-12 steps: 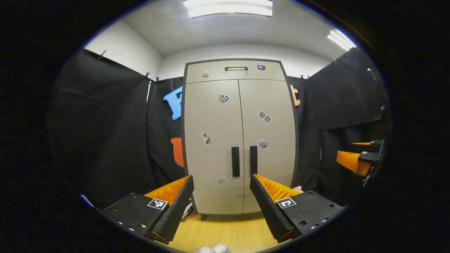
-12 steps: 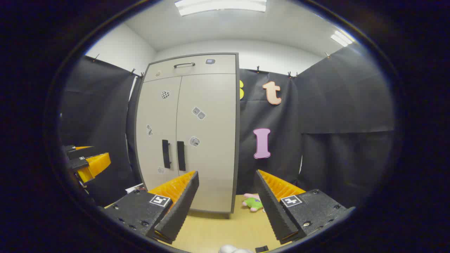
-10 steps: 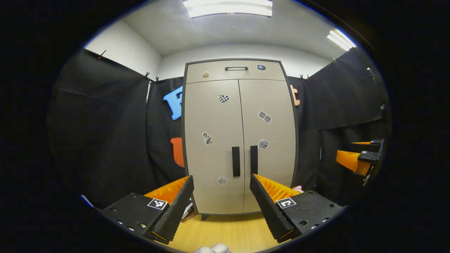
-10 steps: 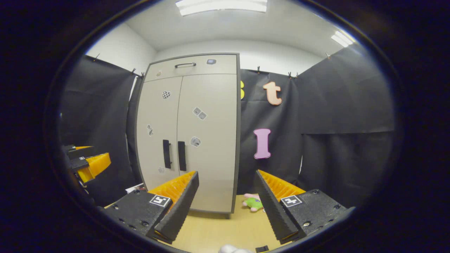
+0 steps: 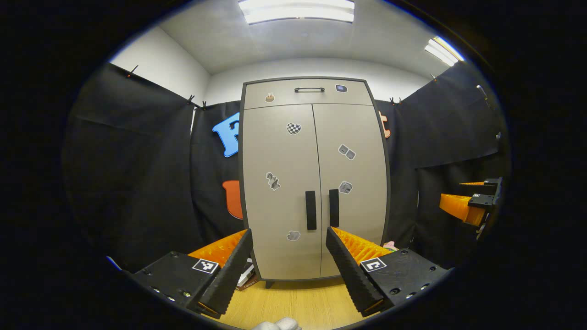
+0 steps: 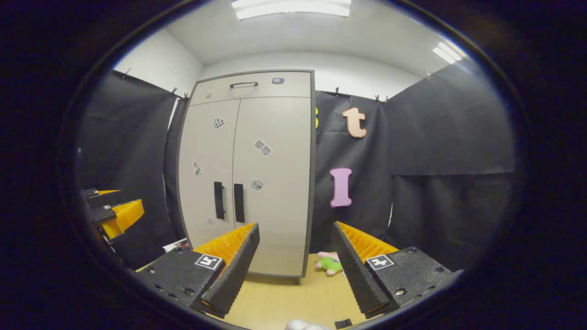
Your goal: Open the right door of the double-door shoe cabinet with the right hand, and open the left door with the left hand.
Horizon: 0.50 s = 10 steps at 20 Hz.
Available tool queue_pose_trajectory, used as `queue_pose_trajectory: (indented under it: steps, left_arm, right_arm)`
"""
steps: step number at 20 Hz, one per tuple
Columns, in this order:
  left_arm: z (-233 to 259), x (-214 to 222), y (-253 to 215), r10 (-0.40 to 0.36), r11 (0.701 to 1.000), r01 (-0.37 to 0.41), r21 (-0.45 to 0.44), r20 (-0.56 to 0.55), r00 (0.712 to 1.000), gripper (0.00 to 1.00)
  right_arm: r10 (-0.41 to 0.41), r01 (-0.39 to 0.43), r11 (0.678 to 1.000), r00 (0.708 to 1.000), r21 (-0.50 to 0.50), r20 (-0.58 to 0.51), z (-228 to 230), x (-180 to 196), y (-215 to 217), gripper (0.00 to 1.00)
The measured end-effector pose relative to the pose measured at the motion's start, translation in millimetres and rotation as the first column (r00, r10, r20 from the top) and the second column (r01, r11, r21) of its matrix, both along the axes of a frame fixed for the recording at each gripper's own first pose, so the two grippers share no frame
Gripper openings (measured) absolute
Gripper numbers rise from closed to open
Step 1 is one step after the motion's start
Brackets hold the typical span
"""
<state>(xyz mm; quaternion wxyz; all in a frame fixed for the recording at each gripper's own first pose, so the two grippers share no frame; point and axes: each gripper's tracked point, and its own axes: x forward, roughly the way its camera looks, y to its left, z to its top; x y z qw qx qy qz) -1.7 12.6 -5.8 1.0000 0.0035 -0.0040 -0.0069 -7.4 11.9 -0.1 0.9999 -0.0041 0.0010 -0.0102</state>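
1. Black-and-orange fingers of the left gripper (image 5: 289, 250) stood spread, empty.
2. Right gripper (image 6: 296, 245) was likewise released, holding nothing.
3. Ahead, well apart from both, the shoe cabinet (image 5: 314, 137) stood with left door (image 5: 277, 151) and right door (image 5: 355, 137) closed, handles (image 5: 311, 210) side by side.

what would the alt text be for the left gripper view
A tall beige shoe cabinet stands straight ahead with both doors shut, two black vertical handles side by side at the centre seam. The left gripper is open in the foreground, short of the cabinet, above a wooden floor.
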Motion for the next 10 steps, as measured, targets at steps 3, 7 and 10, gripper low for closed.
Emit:
queue_pose_trajectory:
  steps: [3,7,10]
  left_arm:
    - [-3.5,-0.8,2.0,-0.007,1.000,0.007,-0.007,-0.007,1.000,0.96]
    - [-4.0,-3.4,7.1,-0.005,1.000,0.005,-0.004,-0.010,1.000,0.96]
    - [-4.6,-6.0,8.9,-0.006,1.000,0.006,-0.003,-0.011,1.000,0.96]
  right_arm:
    - [0.000,0.000,1.000,1.000,0.001,-0.007,-2.0,1.2,4.3,0.99]
    - [-0.003,0.003,1.000,1.000,-0.001,-0.013,-3.9,3.0,10.6,0.99]
    - [-0.004,0.004,1.000,1.000,-0.009,-0.008,-4.5,8.2,16.5,0.99]
